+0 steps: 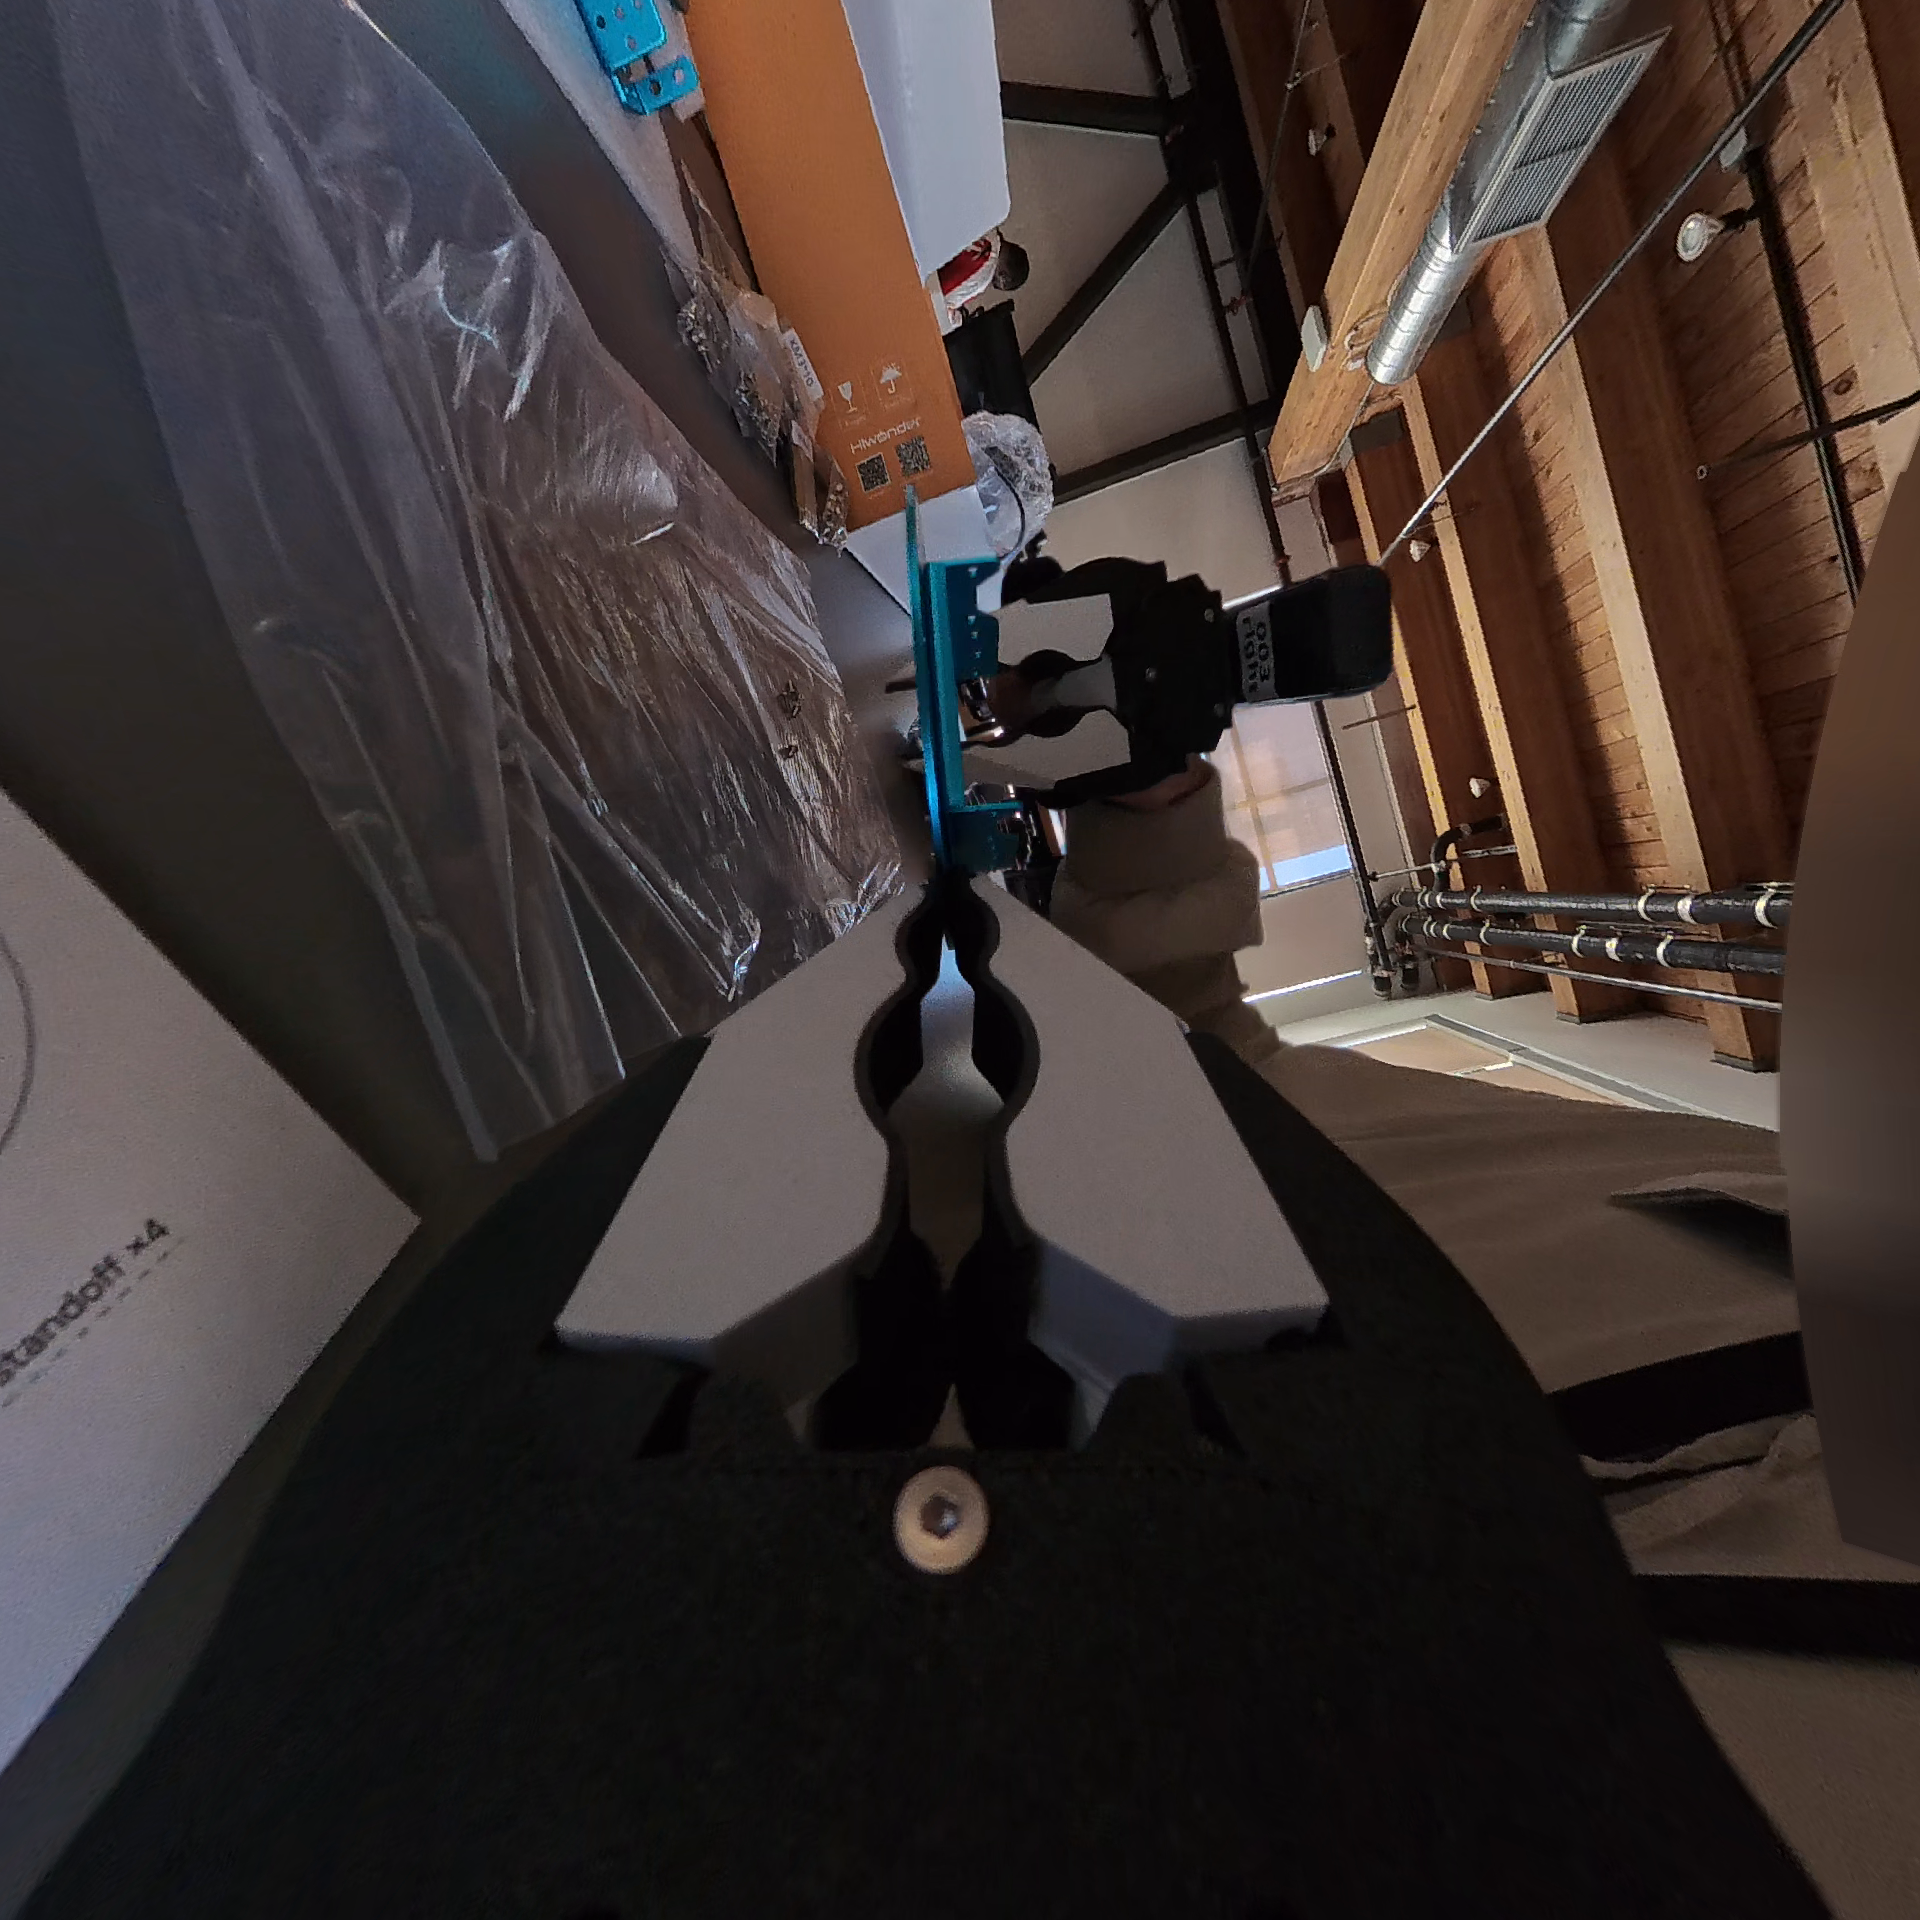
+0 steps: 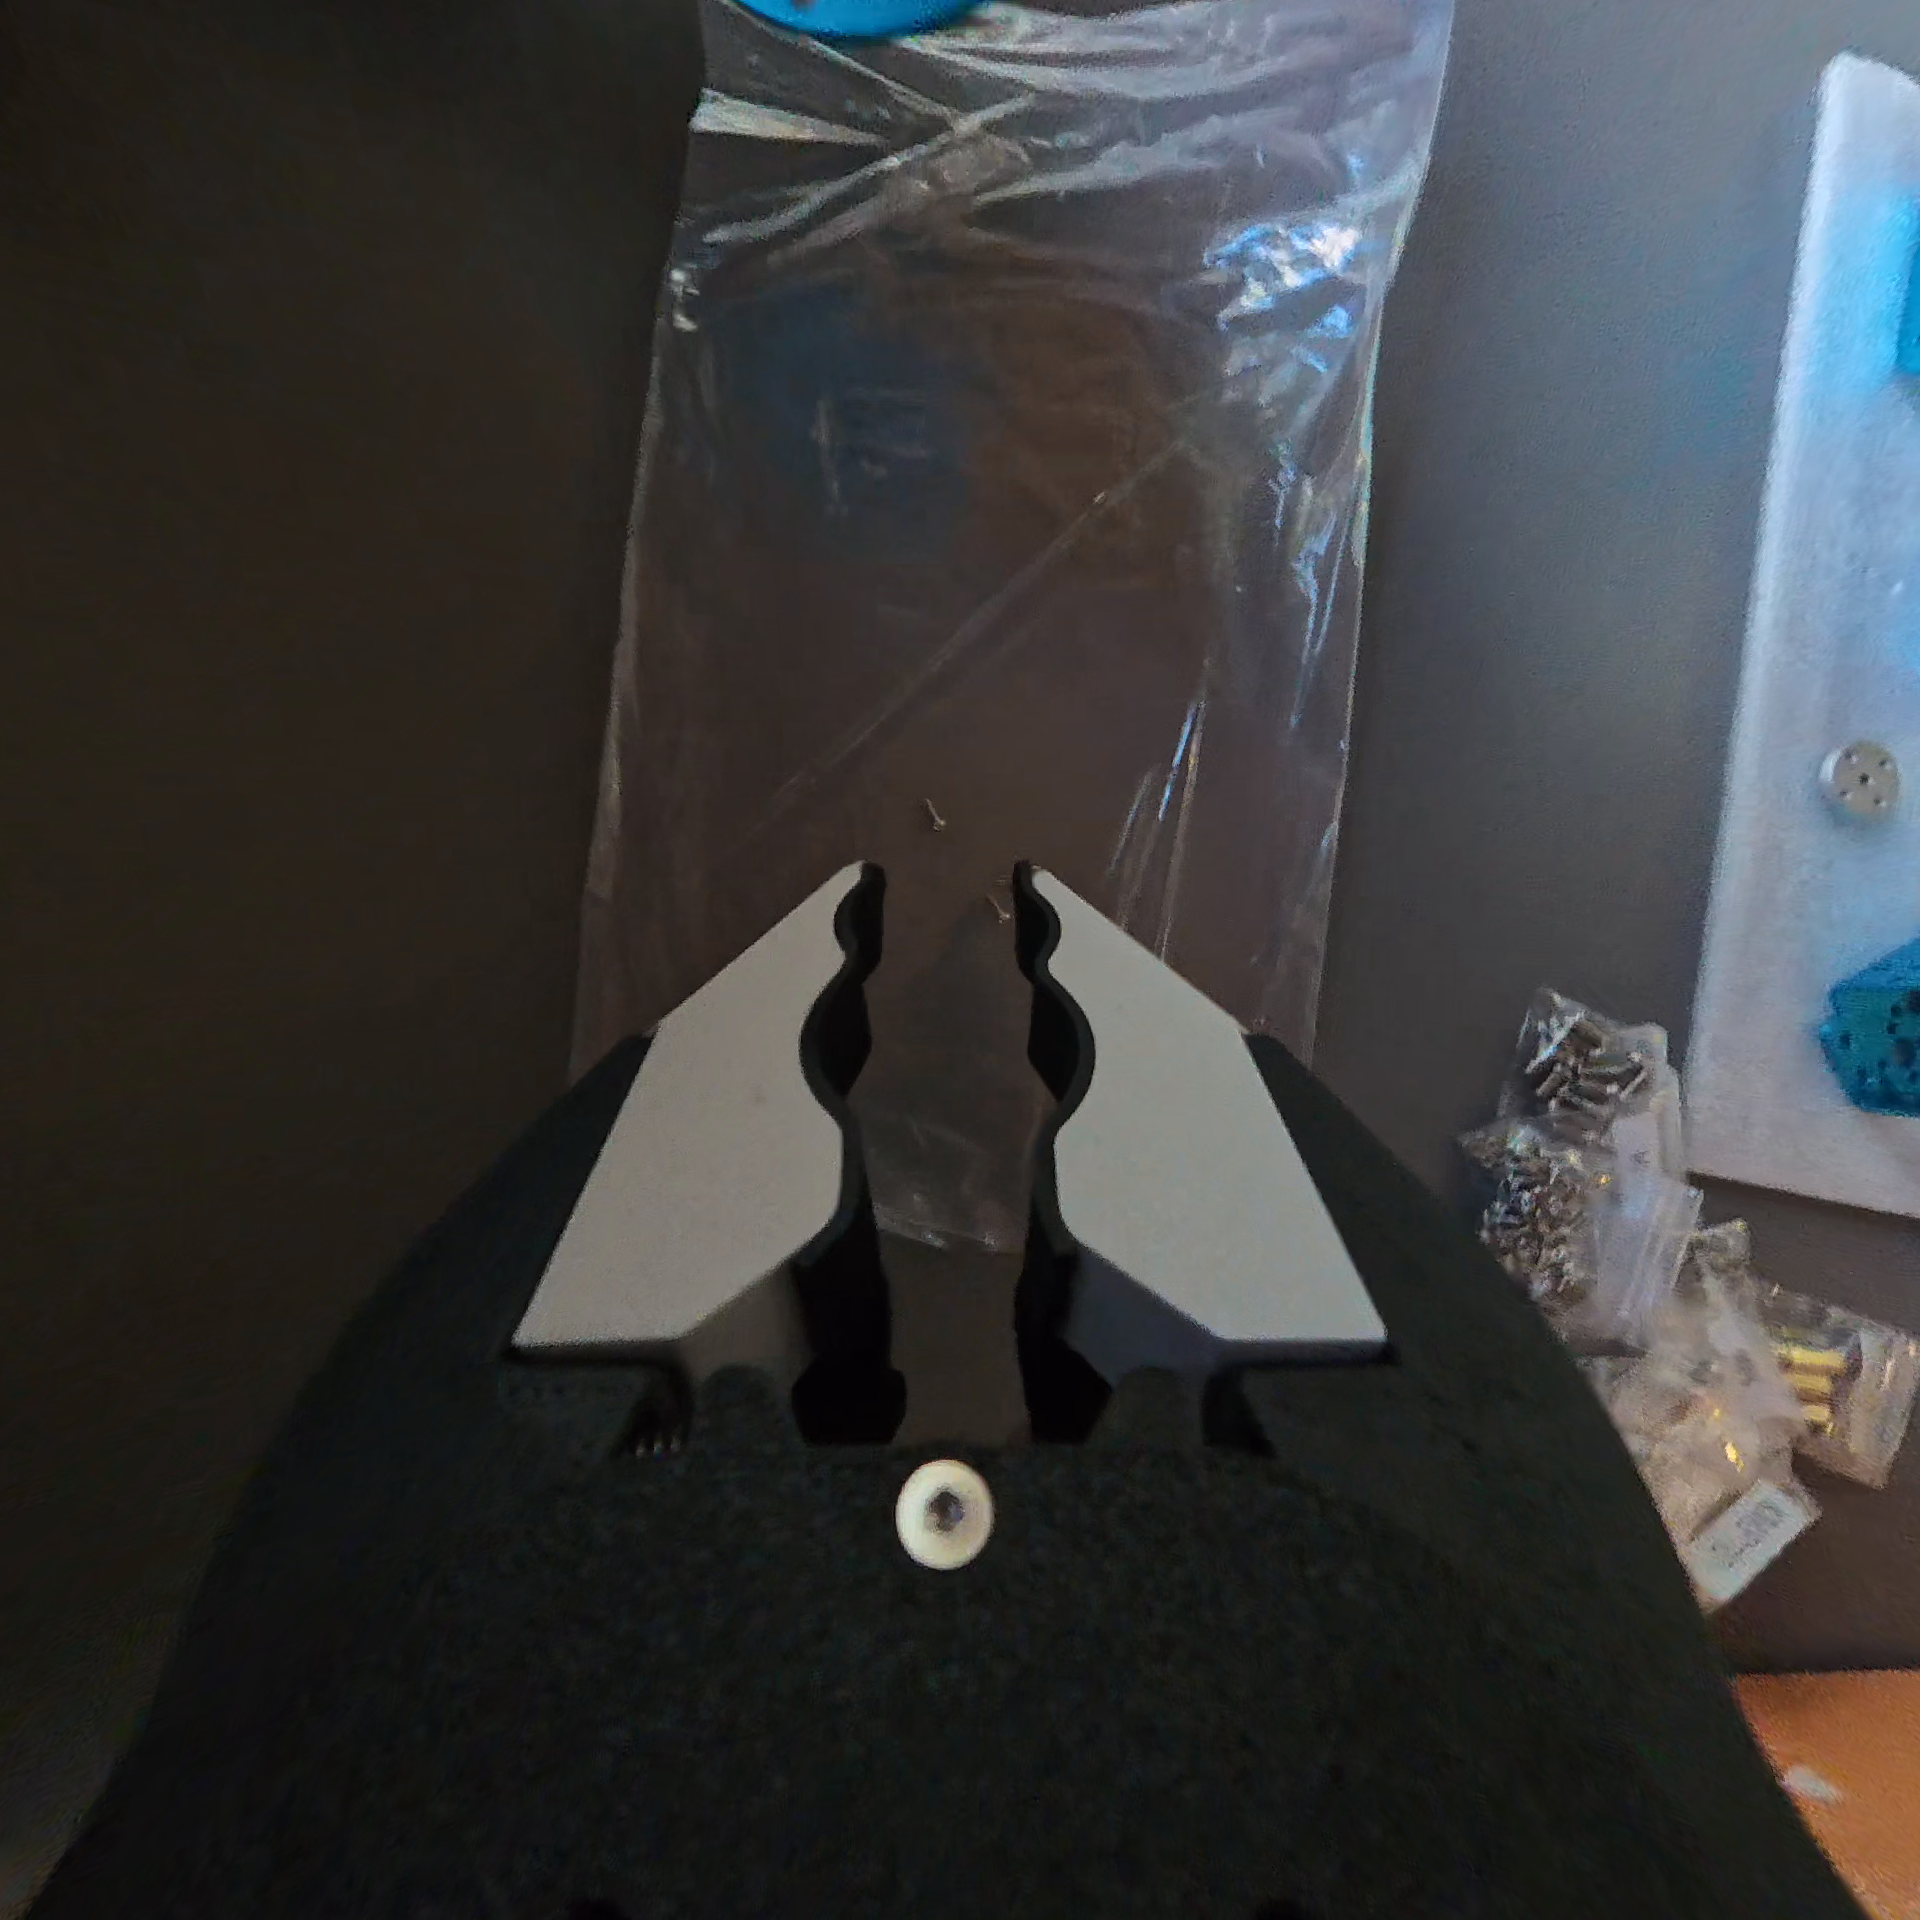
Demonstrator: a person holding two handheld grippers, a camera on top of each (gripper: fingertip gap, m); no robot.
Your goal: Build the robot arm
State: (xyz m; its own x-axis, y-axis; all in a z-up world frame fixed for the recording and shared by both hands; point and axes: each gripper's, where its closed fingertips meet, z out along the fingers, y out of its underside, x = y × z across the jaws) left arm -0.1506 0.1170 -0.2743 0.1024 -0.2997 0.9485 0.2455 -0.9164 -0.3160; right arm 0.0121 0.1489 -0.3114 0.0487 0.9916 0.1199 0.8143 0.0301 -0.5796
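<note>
The left gripper (image 1: 958,914) has its jaws pinched nearly together on the lower edge of a thin blue metal plate (image 1: 948,717), which stands edge-on toward 12 o'clock from the tips. Only the left wrist view shows this grip, along with the right gripper (image 1: 1023,681) farther off at 12 o'clock, just beside the plate's face; whether they touch cannot be told. That view also shows an orange box (image 1: 831,260) at 11 o'clock, a white printed sheet (image 1: 156,1195) at 8 o'clock and wooden ceiling beams at 2 o'clock.

The right wrist view looks down on the dark table (image 2: 312,520). There the right gripper (image 2: 948,878) stands partly open with nothing between its fingers, over a clear plastic bag (image 2: 987,468) that runs toward 12 o'clock. Two tiny screws (image 2: 935,816) lie on the bag just beyond the tips. Small bags of hardware (image 2: 1621,1226) sit at 4 o'clock, and a white foam tray (image 2: 1787,831) with blue parts at 3 o'clock.
</note>
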